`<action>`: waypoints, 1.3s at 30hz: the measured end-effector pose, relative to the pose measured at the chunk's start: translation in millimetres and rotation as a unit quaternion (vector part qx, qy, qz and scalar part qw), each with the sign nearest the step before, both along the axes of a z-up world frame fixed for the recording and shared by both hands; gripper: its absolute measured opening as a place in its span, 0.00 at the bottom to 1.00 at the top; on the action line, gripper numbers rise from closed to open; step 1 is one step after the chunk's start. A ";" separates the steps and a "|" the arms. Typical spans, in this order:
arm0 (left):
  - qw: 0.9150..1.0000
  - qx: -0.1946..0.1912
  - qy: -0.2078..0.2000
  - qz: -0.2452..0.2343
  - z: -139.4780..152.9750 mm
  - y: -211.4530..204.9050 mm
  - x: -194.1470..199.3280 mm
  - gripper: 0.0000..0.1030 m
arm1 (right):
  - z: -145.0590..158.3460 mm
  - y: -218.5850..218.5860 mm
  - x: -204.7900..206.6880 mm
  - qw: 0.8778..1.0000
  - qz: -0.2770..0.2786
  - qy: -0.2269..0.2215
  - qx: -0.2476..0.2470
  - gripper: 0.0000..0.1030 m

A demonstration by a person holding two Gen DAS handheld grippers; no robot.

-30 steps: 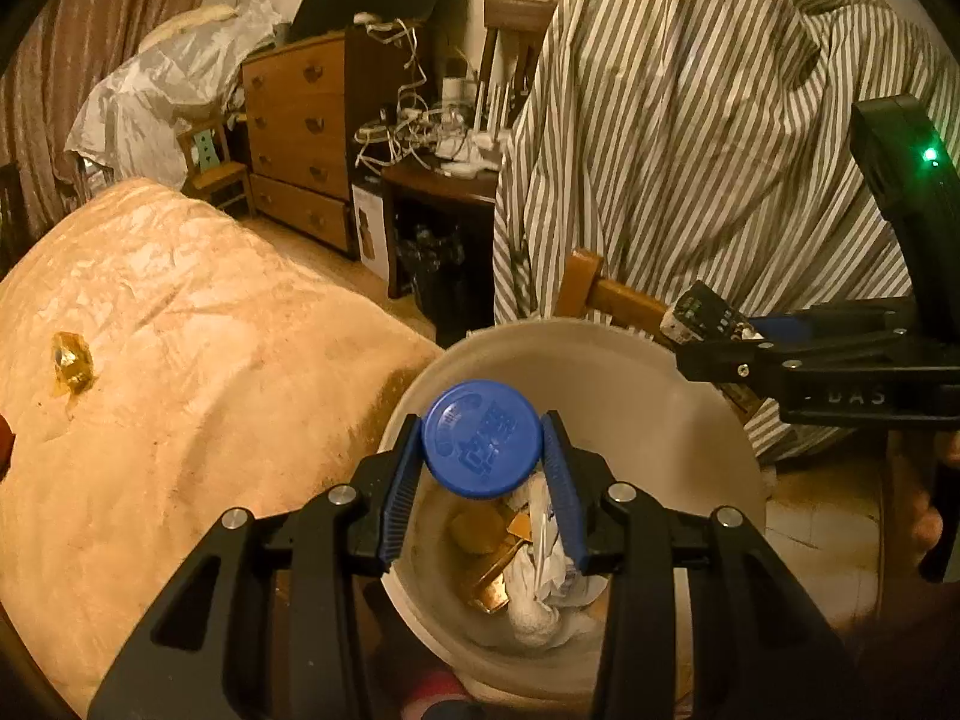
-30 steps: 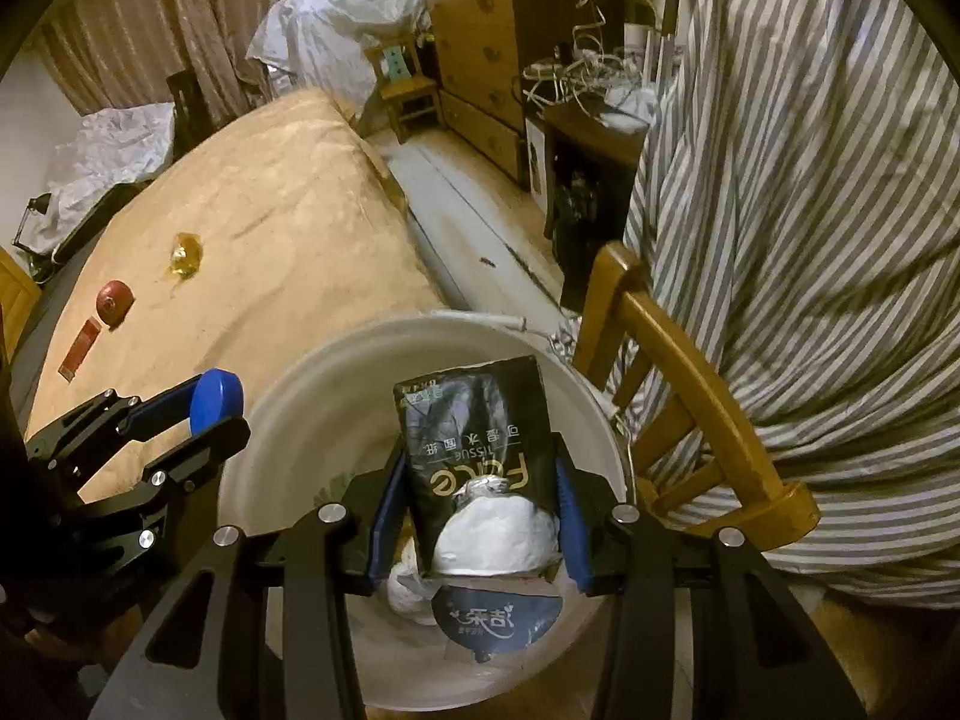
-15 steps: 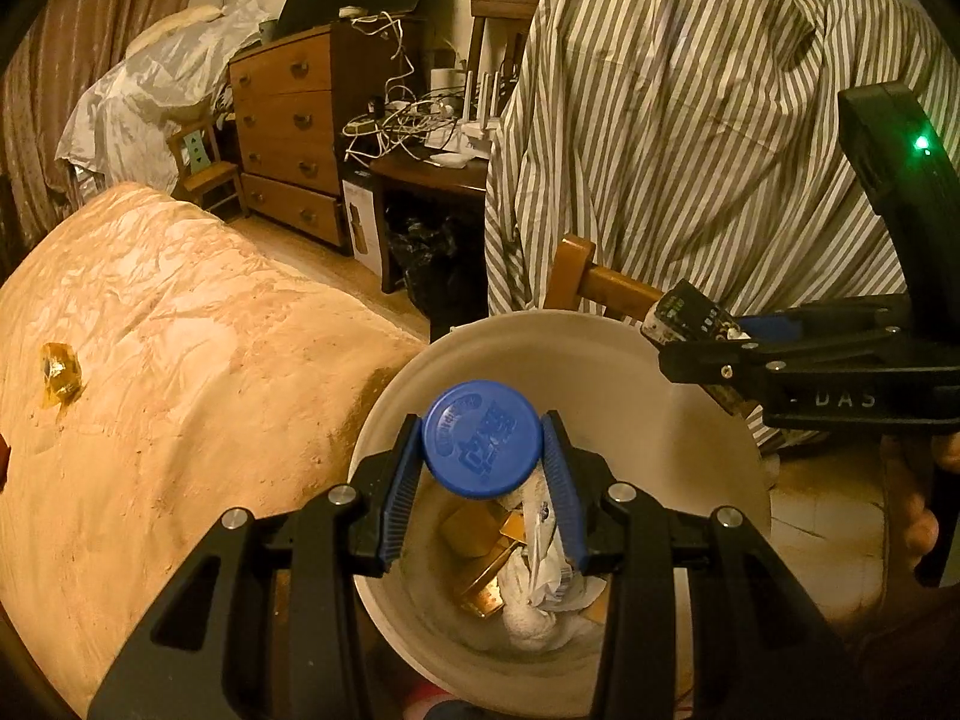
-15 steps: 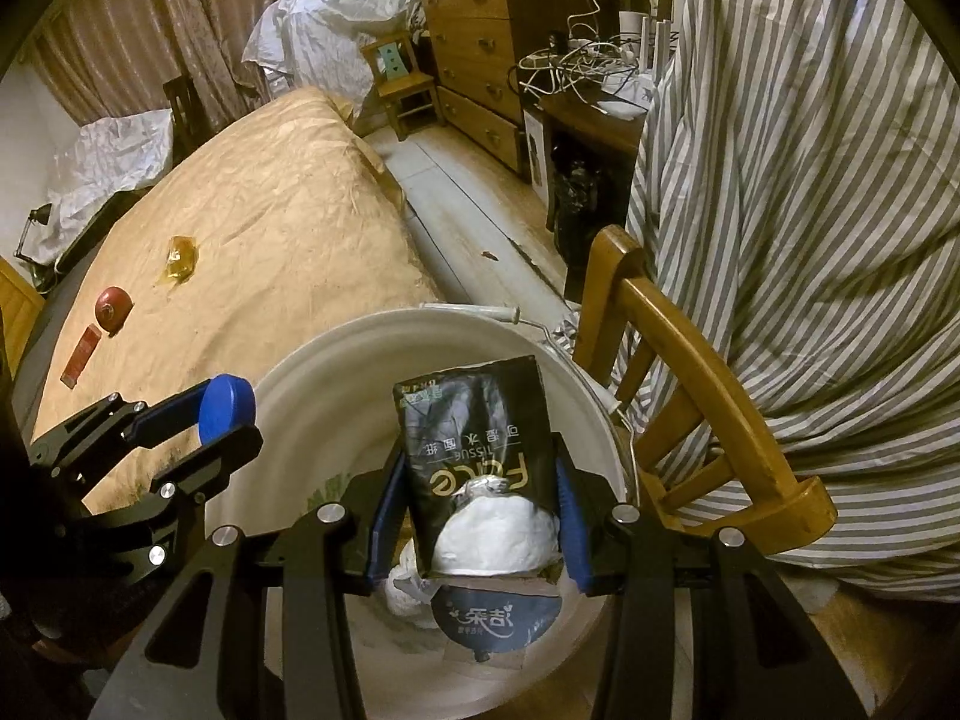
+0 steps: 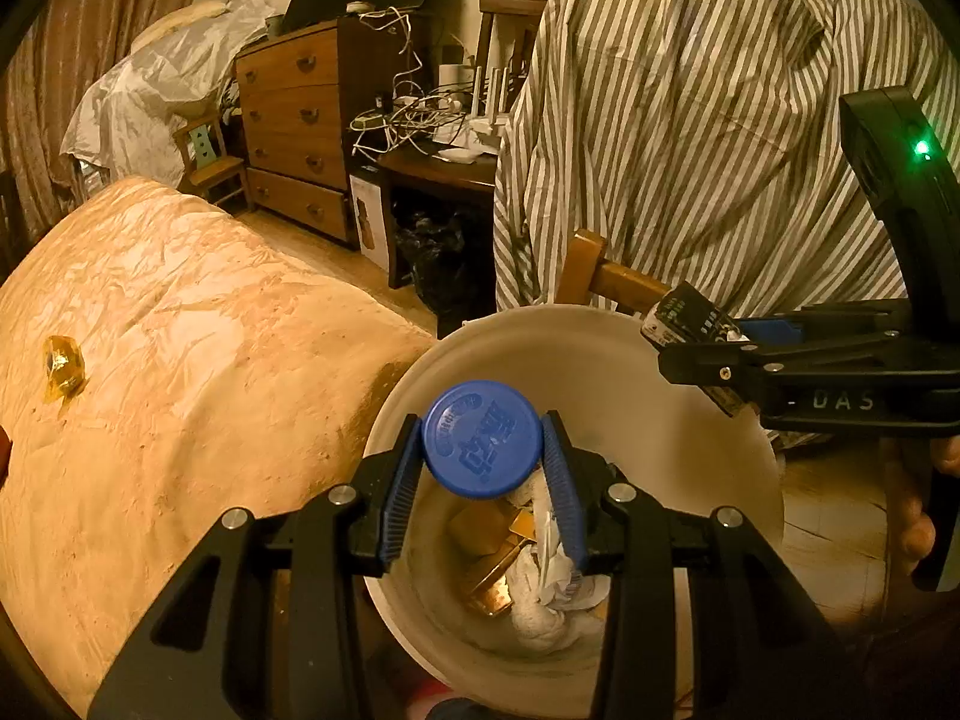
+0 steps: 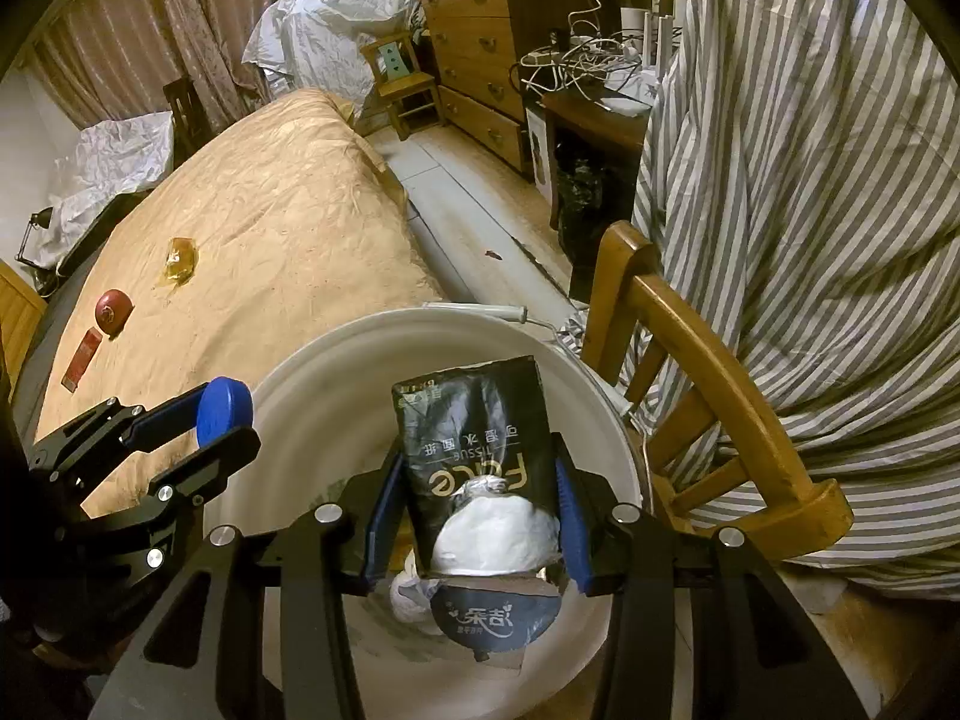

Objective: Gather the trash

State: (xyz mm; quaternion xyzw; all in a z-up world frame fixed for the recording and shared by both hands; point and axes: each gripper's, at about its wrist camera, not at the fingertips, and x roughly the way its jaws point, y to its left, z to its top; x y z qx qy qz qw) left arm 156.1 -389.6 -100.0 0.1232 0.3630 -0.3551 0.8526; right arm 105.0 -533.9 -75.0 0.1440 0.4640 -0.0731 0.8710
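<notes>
My left gripper [image 5: 482,450] is shut on a blue bottle cap [image 5: 482,439], held over the mouth of a white bucket [image 5: 606,354]. Gold wrappers and crumpled white tissue [image 5: 540,582] lie at the bucket's bottom. My right gripper [image 6: 474,516] is shut on a black tissue packet [image 6: 474,426] with white tissue bulging from it, also above the bucket [image 6: 336,378]. Each gripper shows in the other's view: the right gripper [image 5: 696,348] at the bucket's far rim, the left gripper [image 6: 222,414] with the cap [image 6: 225,408] at its left rim. A yellow wrapper [image 6: 180,258] lies on the bed.
A bed with a tan cover [image 6: 270,228] lies left of the bucket, with a red round thing [image 6: 113,311] and a red strip [image 6: 83,357] on it. A wooden chair [image 6: 708,372] under striped cloth [image 6: 810,180] stands right. A dresser [image 5: 294,126] and cluttered desk [image 5: 438,162] stand behind.
In the left wrist view the bucket and bed have slid a little leftward and the bucket's bottom shows more. Both grips are unchanged.
</notes>
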 end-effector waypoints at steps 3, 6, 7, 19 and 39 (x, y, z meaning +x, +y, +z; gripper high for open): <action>1.000 0.001 0.001 0.001 -0.3 0.5 0.8 0.38 | 0.5 -1.1 -1.1 1.000 0.000 -0.001 0.001 0.47; 1.000 0.005 0.001 0.003 -1.7 -0.2 1.5 0.52 | 0.4 0.8 1.3 1.000 -0.006 -0.007 0.001 0.69; 1.000 0.006 -0.003 0.007 -1.4 0.3 1.1 0.64 | 0.7 1.3 1.3 1.000 -0.007 -0.010 0.000 0.70; 1.000 0.015 -0.008 0.014 -5.0 1.5 2.0 0.70 | 3.5 1.8 2.7 1.000 -0.004 -0.017 0.007 0.70; 0.999 -0.034 -0.005 0.017 16.7 39.8 -9.4 0.93 | 59.0 45.6 -76.2 0.987 -0.016 -0.142 -0.075 0.86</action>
